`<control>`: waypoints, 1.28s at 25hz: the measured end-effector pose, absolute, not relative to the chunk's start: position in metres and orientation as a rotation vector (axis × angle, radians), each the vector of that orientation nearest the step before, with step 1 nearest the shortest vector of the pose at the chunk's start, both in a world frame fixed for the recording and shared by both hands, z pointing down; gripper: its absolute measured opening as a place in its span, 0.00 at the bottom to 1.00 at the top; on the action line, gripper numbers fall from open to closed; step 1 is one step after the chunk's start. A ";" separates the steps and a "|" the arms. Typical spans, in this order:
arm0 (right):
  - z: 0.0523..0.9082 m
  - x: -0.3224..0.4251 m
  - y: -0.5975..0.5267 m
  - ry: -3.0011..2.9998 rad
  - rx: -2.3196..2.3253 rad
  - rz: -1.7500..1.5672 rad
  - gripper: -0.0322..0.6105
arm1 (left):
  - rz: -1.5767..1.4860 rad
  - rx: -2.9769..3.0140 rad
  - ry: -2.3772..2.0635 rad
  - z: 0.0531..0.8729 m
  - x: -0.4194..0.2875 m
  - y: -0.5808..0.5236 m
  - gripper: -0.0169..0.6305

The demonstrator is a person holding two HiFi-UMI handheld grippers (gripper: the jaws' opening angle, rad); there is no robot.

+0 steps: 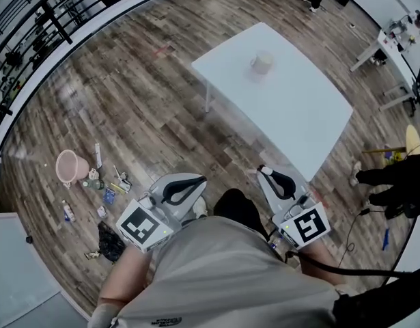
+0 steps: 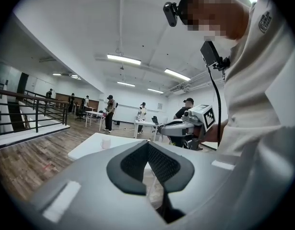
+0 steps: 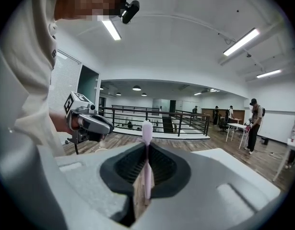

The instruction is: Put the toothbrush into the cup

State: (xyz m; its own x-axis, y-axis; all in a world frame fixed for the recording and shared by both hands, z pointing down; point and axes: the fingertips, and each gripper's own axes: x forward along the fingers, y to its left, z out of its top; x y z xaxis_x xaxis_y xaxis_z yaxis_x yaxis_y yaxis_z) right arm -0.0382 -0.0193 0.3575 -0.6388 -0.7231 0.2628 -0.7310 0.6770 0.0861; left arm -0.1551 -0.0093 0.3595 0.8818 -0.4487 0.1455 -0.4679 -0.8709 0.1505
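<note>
right gripper [image 3: 147, 150]: jaws clamped on a pink toothbrush [image 3: 147, 128], held upright, its top clear above the jaws. left gripper [image 2: 148, 145]: jaws apparently meeting at the tips, nothing between them. ahead, well apart from both, the cup [image 1: 261, 62] stands on the white surface [image 1: 298, 115].

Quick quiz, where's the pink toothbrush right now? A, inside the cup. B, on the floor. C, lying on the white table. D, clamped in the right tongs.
D: the toothbrush stands upright, pinched between the right tongs, while the cup sits apart on the table.
</note>
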 end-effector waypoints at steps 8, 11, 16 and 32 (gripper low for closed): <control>0.361 -0.030 -0.083 -2.604 1.190 0.045 0.08 | 0.150 2.873 -0.663 0.362 -0.144 -0.071 0.03; 0.361 -0.020 -0.112 -2.613 1.186 0.033 0.08 | 0.150 2.873 -0.662 0.362 -0.134 -0.097 0.03; 0.362 -0.001 -0.167 -2.630 1.176 0.042 0.08 | 0.159 2.872 -0.672 0.359 -0.114 -0.144 0.03; 0.370 0.069 -0.319 -2.664 1.140 0.051 0.08 | 0.186 2.844 -0.749 0.353 -0.053 -0.260 0.03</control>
State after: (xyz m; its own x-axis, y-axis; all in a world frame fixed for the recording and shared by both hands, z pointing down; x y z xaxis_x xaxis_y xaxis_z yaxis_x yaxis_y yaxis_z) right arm 0.0693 -0.3195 0.3704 -0.6655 -0.7083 0.2352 -0.7169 0.6944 0.0628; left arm -0.0527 -0.2602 0.3528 0.8641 -0.4739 0.1697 -0.4983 -0.8530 0.1553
